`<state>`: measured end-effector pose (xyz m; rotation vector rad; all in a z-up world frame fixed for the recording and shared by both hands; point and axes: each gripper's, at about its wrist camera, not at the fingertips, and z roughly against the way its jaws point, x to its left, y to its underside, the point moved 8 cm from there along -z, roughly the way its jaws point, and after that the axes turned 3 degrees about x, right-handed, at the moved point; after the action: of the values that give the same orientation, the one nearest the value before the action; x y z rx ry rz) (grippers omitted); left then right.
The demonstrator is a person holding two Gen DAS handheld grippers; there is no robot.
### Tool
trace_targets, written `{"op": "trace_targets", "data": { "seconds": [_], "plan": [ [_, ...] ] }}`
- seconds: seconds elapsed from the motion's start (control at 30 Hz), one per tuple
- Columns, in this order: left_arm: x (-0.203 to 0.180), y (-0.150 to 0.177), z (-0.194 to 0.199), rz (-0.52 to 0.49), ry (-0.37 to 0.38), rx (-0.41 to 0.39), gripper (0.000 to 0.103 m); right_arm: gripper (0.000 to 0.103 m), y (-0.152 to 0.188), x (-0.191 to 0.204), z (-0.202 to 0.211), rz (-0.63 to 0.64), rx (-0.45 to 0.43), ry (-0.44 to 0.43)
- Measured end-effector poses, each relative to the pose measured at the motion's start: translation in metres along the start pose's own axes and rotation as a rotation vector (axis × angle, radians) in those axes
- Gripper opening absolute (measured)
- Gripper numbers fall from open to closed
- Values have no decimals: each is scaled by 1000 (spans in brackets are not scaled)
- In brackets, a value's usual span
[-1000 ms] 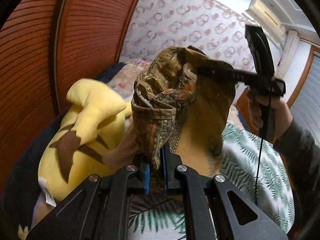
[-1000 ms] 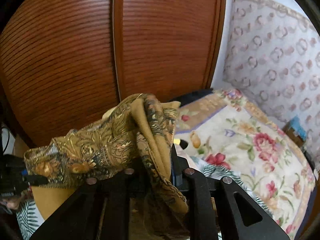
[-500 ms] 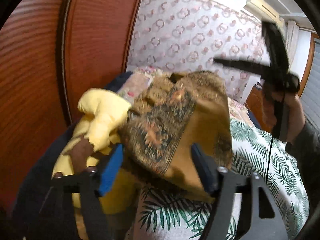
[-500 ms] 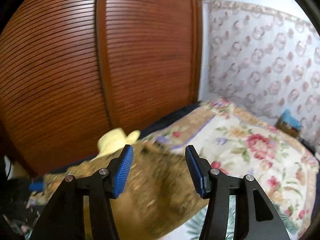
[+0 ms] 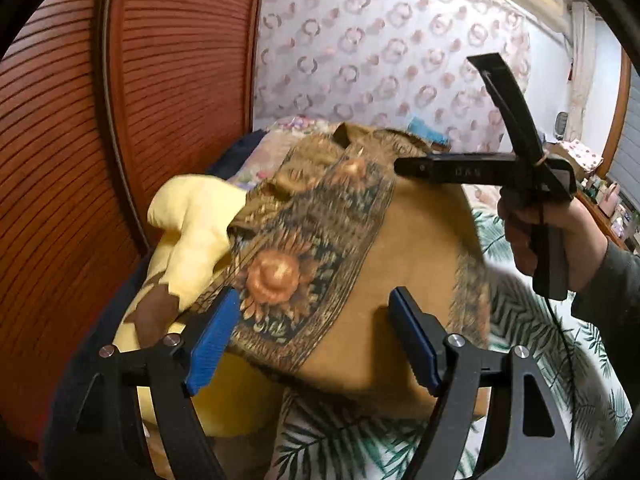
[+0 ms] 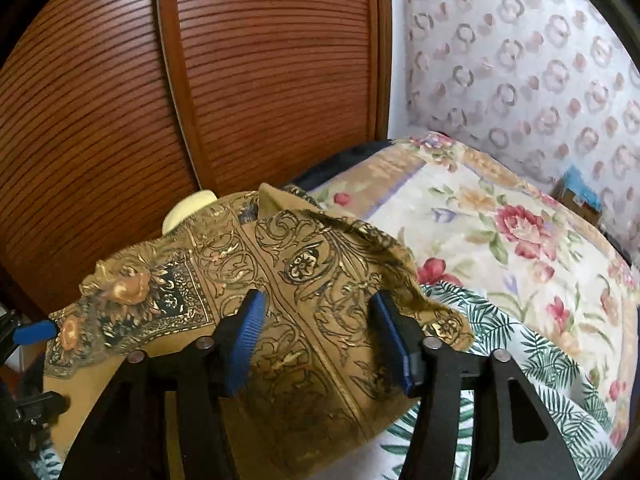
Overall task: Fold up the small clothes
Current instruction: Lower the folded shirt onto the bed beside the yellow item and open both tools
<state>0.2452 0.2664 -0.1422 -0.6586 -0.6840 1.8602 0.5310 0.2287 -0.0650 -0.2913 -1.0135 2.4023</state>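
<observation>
A small mustard-gold garment with dark ornate print point(image 5: 360, 264) lies loosely folded on the leaf-print bed cover, partly over a yellow plush toy. It also shows in the right wrist view point(image 6: 304, 304). My left gripper point(image 5: 314, 338) is open just in front of the cloth, holding nothing. My right gripper point(image 6: 320, 340) is open over the cloth, holding nothing. In the left wrist view the right gripper point(image 5: 412, 166) hovers above the cloth's far edge, in a person's hand.
A yellow plush toy point(image 5: 188, 236) lies left of the garment against a slatted wooden wardrobe point(image 6: 200, 92). A leaf-print cover point(image 5: 532, 340) and a floral quilt point(image 6: 520, 240) cover the bed. A patterned wall point(image 5: 380, 52) stands behind it.
Both grippers were shut on the garment, holding it up bunched. Both opened and let go; the garment dropped onto the bed and plush, and now rests spread out.
</observation>
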Motion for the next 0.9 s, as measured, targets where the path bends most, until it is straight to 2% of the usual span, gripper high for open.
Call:
{"op": "trace_targets", "data": {
  "seconds": [0.13, 0.23, 0.53, 0.57, 0.7, 0.77, 0.9],
  "plan": [
    [3, 5, -5, 0, -4, 15, 78, 64, 0, 6, -3, 14, -28, 10],
    [3, 4, -4, -5, -3, 6, 78, 64, 18, 6, -3, 7, -33, 15],
    [-17, 1, 35, -70, -5, -86, 78, 64, 54, 23, 76, -50, -127, -10],
    [-21, -1, 42, -77, -3, -101, 85, 64, 58, 27, 86, -48, -133, -9],
    [-35, -4, 64, -90, 21, -139, 94, 64, 78, 40, 119, -45, -148, 9],
    [-43, -6, 76, -106, 16, -160, 102, 64, 88, 42, 136, -55, -155, 13],
    [-58, -8, 94, -129, 24, -182, 102, 64, 107, 46, 170, -70, -176, 29]
  ]
}}
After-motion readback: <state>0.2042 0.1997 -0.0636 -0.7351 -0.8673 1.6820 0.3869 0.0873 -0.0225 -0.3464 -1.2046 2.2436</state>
